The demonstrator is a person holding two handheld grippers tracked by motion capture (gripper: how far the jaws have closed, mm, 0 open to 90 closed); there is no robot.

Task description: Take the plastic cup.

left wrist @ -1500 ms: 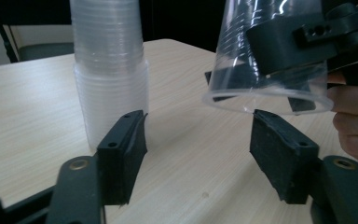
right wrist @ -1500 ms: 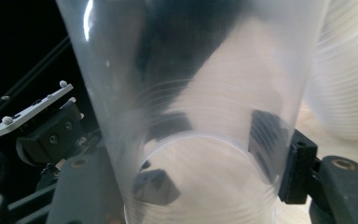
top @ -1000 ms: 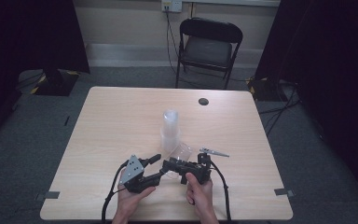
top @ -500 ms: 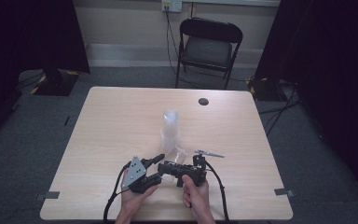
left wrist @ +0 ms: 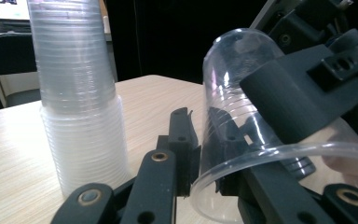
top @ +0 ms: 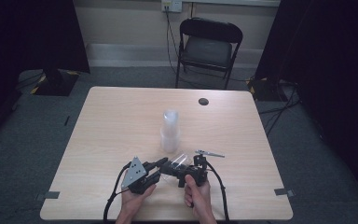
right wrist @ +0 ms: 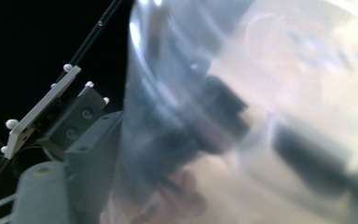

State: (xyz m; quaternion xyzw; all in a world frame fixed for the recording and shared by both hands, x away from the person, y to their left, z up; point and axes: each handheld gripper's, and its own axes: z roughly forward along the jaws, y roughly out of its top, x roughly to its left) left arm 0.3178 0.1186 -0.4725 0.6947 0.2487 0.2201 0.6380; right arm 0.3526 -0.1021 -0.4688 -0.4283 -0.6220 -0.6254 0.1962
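Handover under way at the near edge of the desk (top: 112,121). The left claw (top: 162,162) has just been closing and is now pinching the wall of the clear plastic cup (left wrist: 233,70) at its rim. The right claw (top: 173,169) has just been opening (letting go, I reckon). The cup is hanging tilted just in front of the stack of cups (top: 169,130).

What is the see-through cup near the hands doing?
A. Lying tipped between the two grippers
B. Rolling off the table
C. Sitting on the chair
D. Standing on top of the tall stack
A: the clear cup lies tilted between the grippers, beside the tall stack of cups.
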